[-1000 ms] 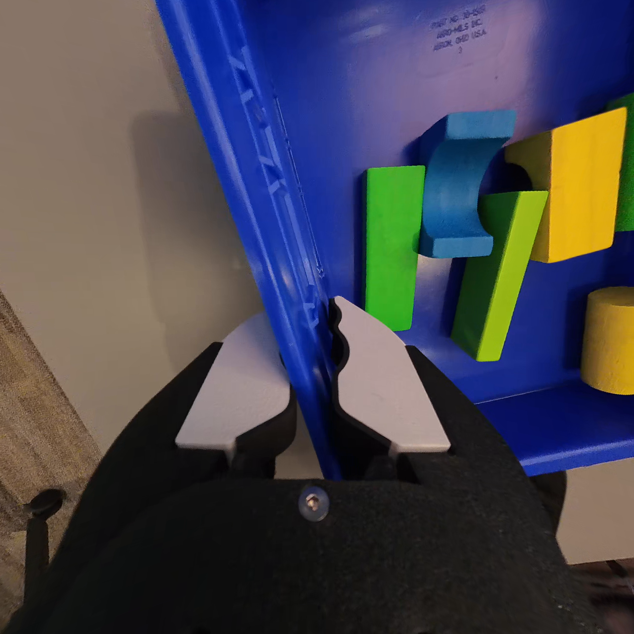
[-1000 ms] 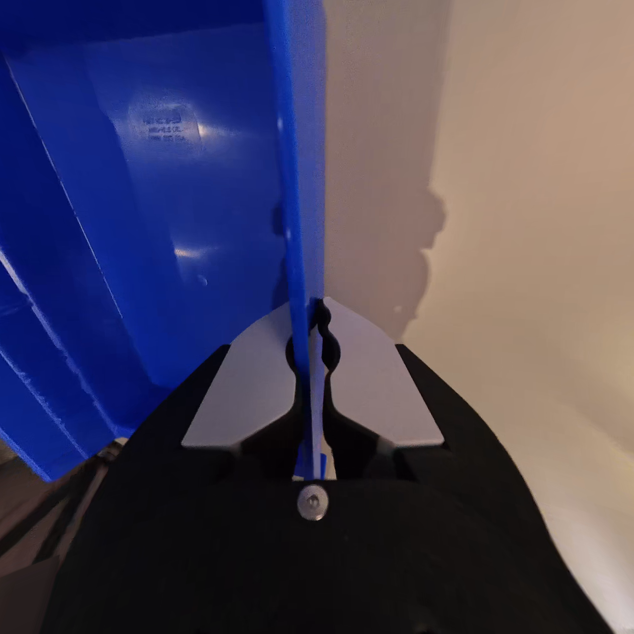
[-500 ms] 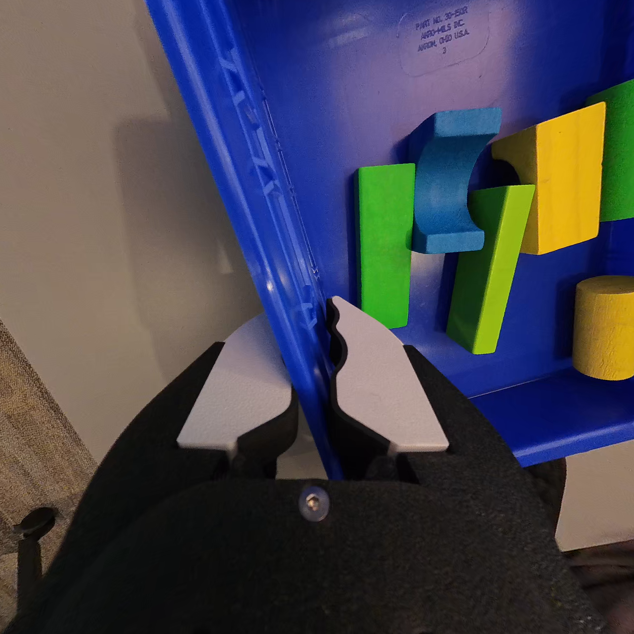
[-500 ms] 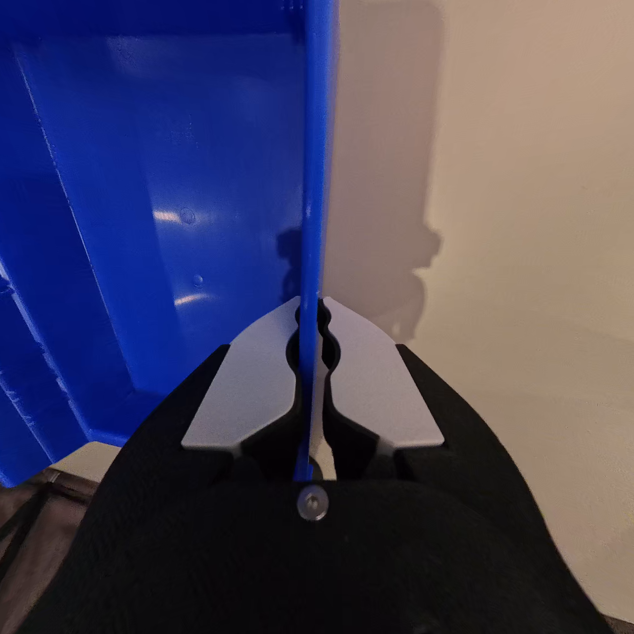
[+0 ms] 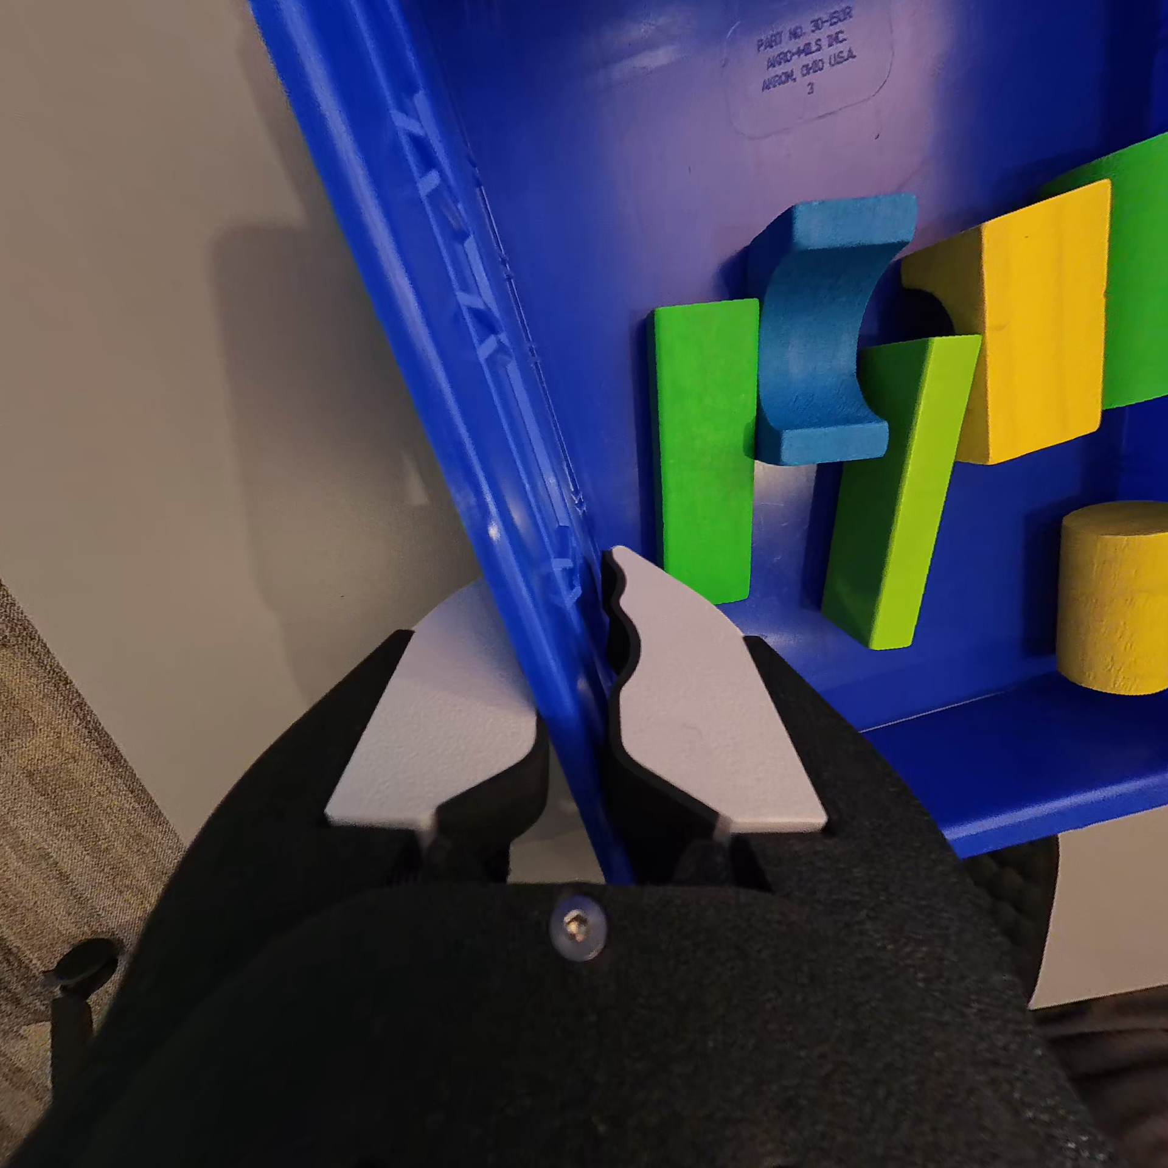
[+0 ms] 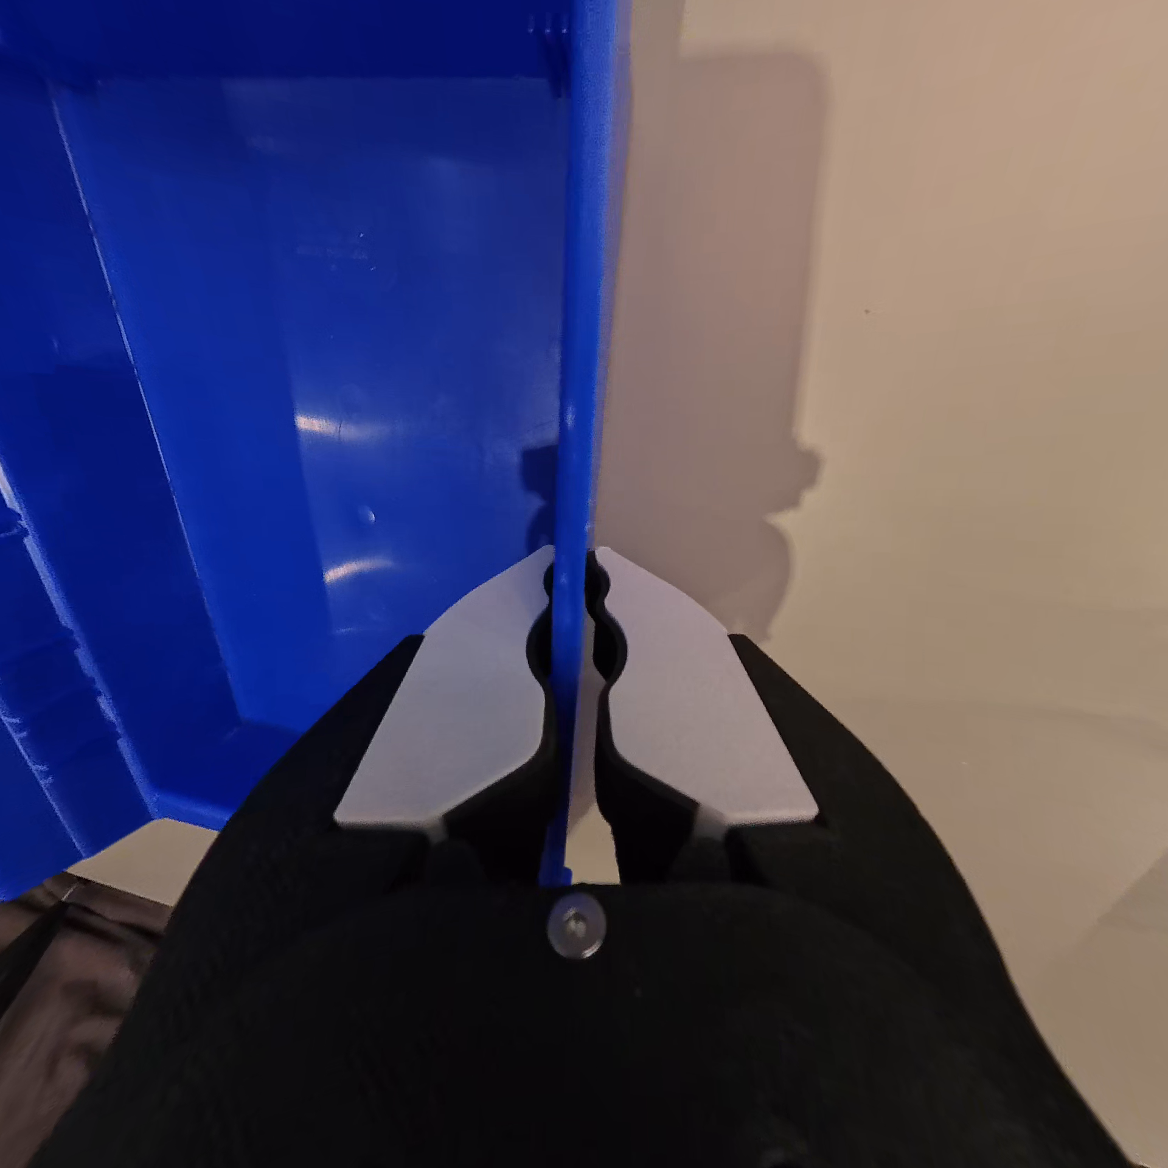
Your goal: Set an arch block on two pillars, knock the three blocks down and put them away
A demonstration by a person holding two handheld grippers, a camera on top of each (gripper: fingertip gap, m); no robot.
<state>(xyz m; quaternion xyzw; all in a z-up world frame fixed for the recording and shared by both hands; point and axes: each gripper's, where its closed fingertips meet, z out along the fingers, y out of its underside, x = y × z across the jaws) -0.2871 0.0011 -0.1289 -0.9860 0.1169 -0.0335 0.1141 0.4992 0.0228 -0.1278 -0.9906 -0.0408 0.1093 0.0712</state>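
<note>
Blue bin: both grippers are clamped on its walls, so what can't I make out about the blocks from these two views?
- Left wrist view: a green block and the yellow cylinder are cut off by the right edge; the yellow block also covers part of that green block.
- Right wrist view: the bin shows only bare floor and walls; no blocks appear.
- Total block count: unknown.

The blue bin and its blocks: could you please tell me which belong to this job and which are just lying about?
Job:
blue arch block
two green pillar blocks
blue bin
left tongs
right tongs

Lying about:
yellow block
yellow cylinder
</note>
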